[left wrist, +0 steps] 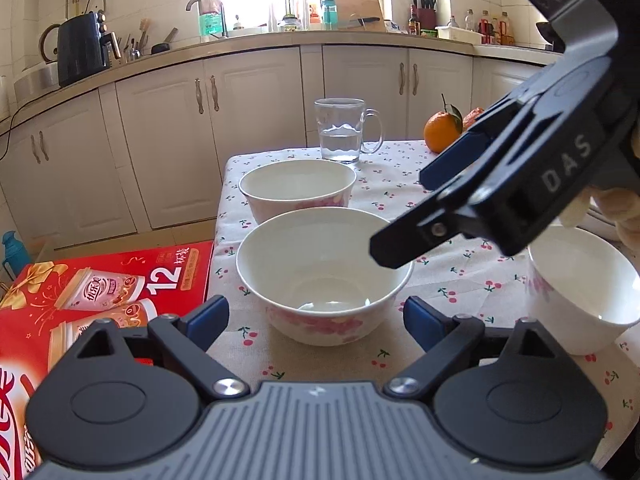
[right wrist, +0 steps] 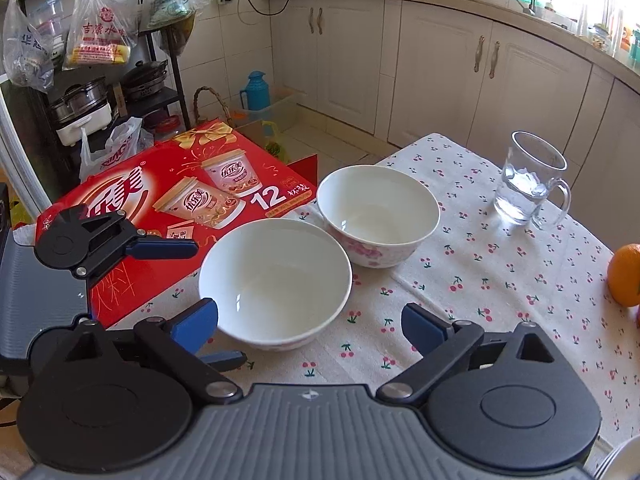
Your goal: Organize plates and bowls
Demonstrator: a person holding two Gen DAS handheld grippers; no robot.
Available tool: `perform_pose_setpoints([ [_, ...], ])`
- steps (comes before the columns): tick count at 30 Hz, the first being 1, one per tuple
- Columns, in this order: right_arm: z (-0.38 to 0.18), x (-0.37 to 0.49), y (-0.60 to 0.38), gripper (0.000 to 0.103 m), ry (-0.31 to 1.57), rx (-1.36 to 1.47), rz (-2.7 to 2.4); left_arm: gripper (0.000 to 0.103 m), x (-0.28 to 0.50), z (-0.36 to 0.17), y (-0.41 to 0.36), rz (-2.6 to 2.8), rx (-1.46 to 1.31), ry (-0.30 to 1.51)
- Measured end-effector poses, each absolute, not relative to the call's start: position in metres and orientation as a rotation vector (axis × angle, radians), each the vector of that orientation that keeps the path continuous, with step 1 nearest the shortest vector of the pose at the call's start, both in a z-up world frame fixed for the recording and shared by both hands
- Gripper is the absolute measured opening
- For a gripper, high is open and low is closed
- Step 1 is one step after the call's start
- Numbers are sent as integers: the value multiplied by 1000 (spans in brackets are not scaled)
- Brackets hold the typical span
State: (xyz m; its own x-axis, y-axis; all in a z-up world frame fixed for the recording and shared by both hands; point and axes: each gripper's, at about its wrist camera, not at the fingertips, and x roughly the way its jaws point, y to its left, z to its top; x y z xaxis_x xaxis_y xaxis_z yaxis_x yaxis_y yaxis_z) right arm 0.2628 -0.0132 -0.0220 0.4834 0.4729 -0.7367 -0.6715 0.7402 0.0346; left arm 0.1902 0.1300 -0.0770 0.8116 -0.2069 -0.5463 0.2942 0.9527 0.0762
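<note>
Three white bowls with pink flowers stand on the cherry-print tablecloth [left wrist: 460, 280]. The near bowl [left wrist: 324, 272] sits just ahead of my open, empty left gripper [left wrist: 316, 320]. A second bowl [left wrist: 298, 188] stands behind it and a third [left wrist: 584, 292] at the right. My right gripper [left wrist: 396, 216] hovers open over the near bowl's right rim. In the right wrist view the right gripper [right wrist: 310, 328] is open with the near bowl [right wrist: 276, 280] between its fingers and the second bowl [right wrist: 378, 214] beyond. The left gripper [right wrist: 208, 300] shows at the left.
A glass mug with water [left wrist: 344, 130] [right wrist: 528, 180] stands at the table's far side, with an orange [left wrist: 442, 130] [right wrist: 626, 280] to its right. A red gift box [left wrist: 100, 292] [right wrist: 172, 200] lies beside the table's left edge. Kitchen cabinets [left wrist: 256, 120] stand behind.
</note>
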Motion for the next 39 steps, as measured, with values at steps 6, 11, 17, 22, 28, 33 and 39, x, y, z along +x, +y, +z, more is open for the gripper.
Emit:
perform_pose_setpoints([
  [6,-37,288,0,86,864,-260,742,92,197,-78,130,-282,147,561],
  [11,-42,298,9,79,882,-276,770,91,199,-80,132,-296,126,570],
  [17,-48,306,14,68,906,-270,791,89,200,-80,134,-310,123,568],
  [22,-49,310,13,65,915,-262,797,89,202,-80,133,-324,131,564],
  [28,-51,315,10,64,921,-235,803,89,204,-80,131,-335,133,564],
  [33,-54,316,9,62,932,-224,806,89,205,-80,132,-339,124,568],
  [39,-53,320,3,62,952,-161,815,90,206,-80,132,-348,148,568],
])
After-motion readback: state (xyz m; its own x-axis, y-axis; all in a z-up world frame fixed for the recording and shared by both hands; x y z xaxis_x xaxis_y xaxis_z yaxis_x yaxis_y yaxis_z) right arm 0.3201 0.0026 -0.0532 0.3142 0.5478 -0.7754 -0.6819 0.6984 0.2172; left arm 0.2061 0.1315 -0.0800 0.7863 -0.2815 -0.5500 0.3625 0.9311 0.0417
